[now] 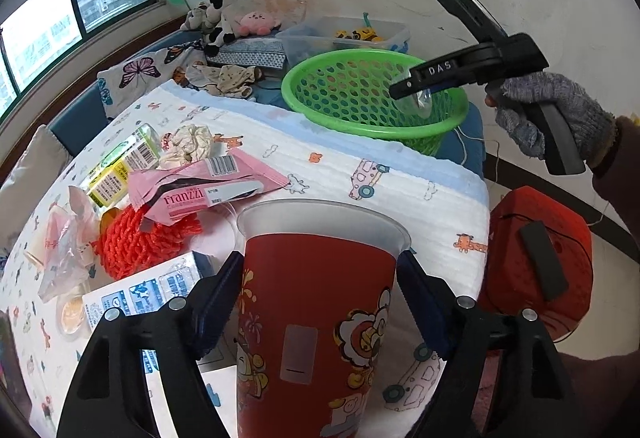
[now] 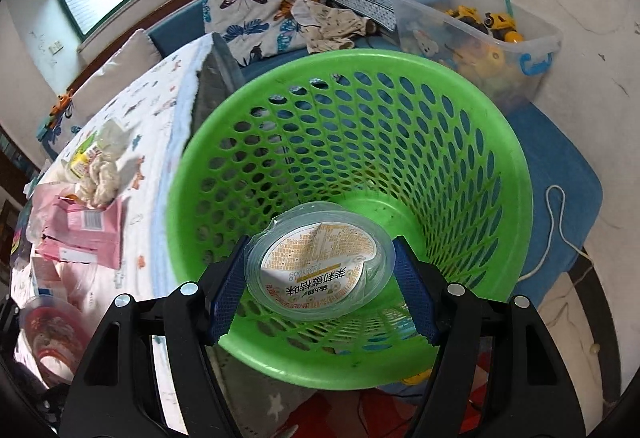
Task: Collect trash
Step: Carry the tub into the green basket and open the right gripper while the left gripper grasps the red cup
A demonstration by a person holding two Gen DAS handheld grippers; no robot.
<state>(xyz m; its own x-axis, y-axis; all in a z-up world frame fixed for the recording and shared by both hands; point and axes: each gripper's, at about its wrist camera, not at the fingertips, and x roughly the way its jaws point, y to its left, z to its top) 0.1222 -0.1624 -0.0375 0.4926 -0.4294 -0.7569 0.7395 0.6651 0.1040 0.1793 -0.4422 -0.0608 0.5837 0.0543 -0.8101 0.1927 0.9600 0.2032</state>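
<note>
Pink wrapper [image 1: 208, 186] beside crumpled paper [image 1: 188, 144].

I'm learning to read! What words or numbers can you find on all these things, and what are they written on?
"franzzi": on the pink wrapper on the table.
"DAS": on the right gripper, seen from the left wrist view.
Chinese print, upside down, and a row of digits: on the clear cup's lid; too small to read surely.
Barcodes and fine print on the yellow-green carton and blue-white box: too small to read.
Red cup: pictures only, no readable words.
</note>
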